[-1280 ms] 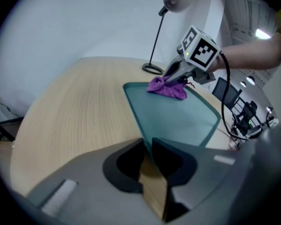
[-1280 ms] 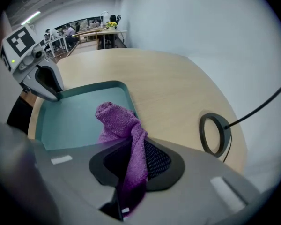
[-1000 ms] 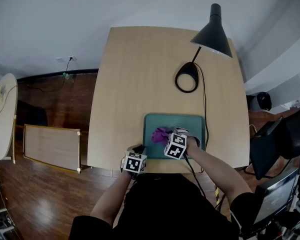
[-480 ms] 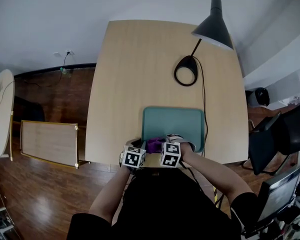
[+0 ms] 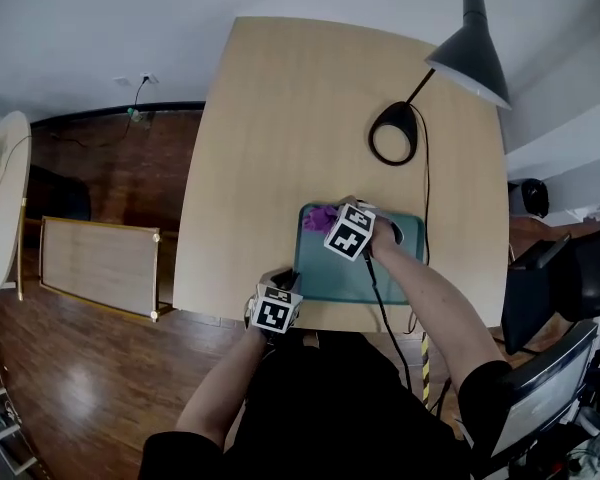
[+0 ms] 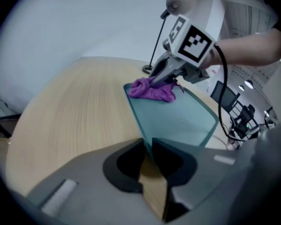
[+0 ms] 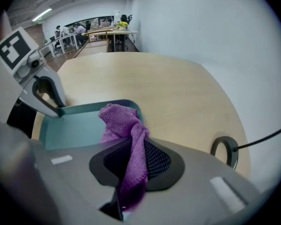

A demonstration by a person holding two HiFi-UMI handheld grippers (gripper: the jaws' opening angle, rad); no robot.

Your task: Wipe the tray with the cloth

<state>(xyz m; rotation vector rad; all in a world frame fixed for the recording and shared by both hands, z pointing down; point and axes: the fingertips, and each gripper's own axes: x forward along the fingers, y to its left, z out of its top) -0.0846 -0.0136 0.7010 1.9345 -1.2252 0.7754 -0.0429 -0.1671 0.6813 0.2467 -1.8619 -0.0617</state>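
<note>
Clamped between the jaws of the right hand-held gripper (image 7: 133, 146), the purple cloth (image 7: 119, 118) is held down on the far left corner of the teal tray (image 5: 380, 278), set at the near edge of the desk (image 5: 280, 148); the tray's near left corner is pinched by the left hand-held gripper (image 6: 147, 146)

The head view looks steeply down from high above the teal rectangular tray (image 5: 328, 273), far enough off to take in the whole pale wooden table (image 5: 280, 148). The left gripper view rides low on the left gripper (image 6: 147, 146) at the tray's near left corner and faces along its left rim to the far corner. There the right gripper view, on the right gripper (image 6: 155, 81), sits just over the crumpled purple cloth (image 7: 126, 125) and faces the opposite way across the tray, so each gripper view shows the other gripper and all three share the tray.
</note>
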